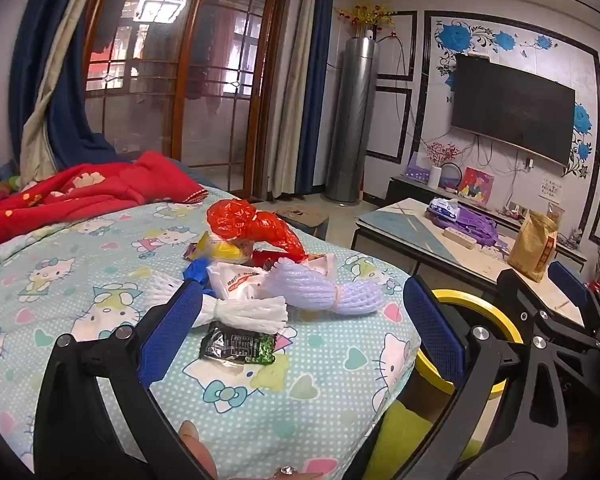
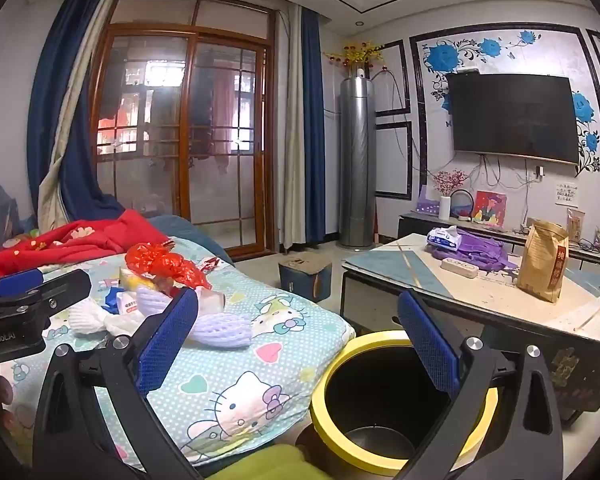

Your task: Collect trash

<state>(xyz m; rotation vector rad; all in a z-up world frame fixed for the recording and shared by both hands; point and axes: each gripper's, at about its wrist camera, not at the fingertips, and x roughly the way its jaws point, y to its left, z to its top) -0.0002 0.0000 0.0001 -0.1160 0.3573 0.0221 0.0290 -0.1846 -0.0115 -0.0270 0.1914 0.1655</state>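
Note:
Trash lies in a pile on the Hello Kitty bedsheet (image 1: 80,280): a red plastic bag (image 1: 252,224), a lilac foam fruit net (image 1: 320,288), a white foam net (image 1: 248,312), a white printed bag (image 1: 236,280), a yellow wrapper (image 1: 224,250) and a dark green-black wrapper (image 1: 238,346). My left gripper (image 1: 300,320) is open and empty, just short of the dark wrapper. My right gripper (image 2: 300,340) is open and empty, above the near rim of a black bin with a yellow rim (image 2: 404,468) beside the bed. The pile (image 2: 160,264) sits left of it.
A red blanket (image 1: 80,192) lies at the bed's far end. A low table (image 2: 500,296) right of the bin holds a brown paper bag (image 2: 544,260), purple cloth and a power strip. A small stool (image 2: 304,272) stands on the floor between bed and table.

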